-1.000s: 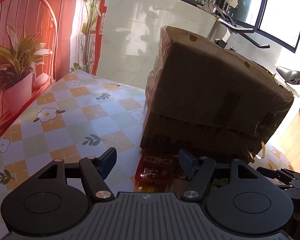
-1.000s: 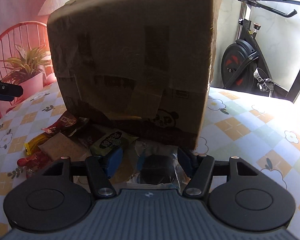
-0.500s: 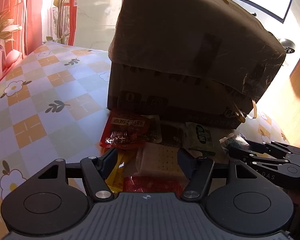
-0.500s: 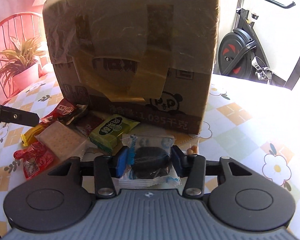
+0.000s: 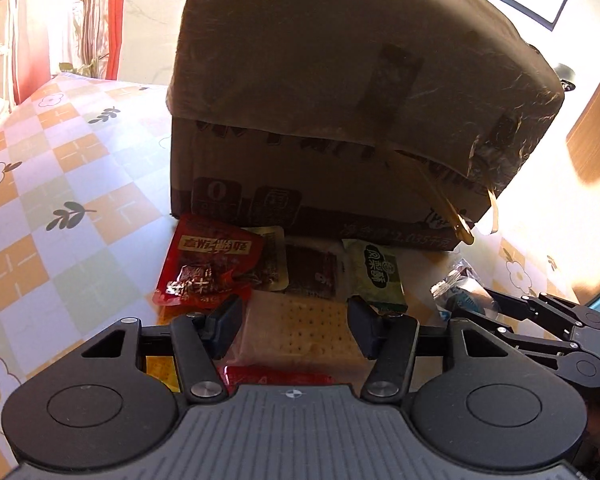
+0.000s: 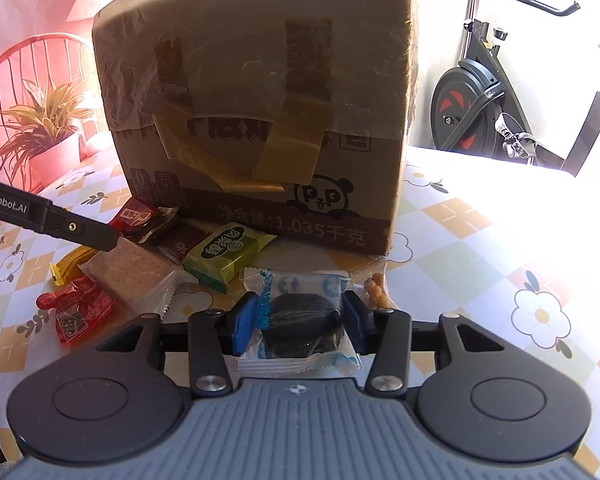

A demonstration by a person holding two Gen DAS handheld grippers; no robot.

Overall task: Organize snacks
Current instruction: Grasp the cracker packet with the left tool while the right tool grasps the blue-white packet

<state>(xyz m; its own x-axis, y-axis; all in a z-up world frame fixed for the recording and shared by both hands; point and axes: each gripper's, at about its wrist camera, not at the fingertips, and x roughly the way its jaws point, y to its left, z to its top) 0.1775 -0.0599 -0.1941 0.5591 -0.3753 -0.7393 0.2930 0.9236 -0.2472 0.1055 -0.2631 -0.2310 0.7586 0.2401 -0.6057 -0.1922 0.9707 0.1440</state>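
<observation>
Right tool point(image 6: 298, 318) grips the dark cookie packet point(image 6: 300, 326) near the taped cardboard box point(image 6: 256, 120) on the counter point(image 6: 480, 248); left tool point(image 5: 294, 326), jaws just closing, straddles the cracker packet point(image 5: 300, 328). Slippery film may slide free. Box contents cannot be seen

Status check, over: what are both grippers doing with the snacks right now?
Right gripper shut on cookie packet. Left gripper closing, jaws astride cracker packet, not gripping. Cardboard box close behind.
</observation>
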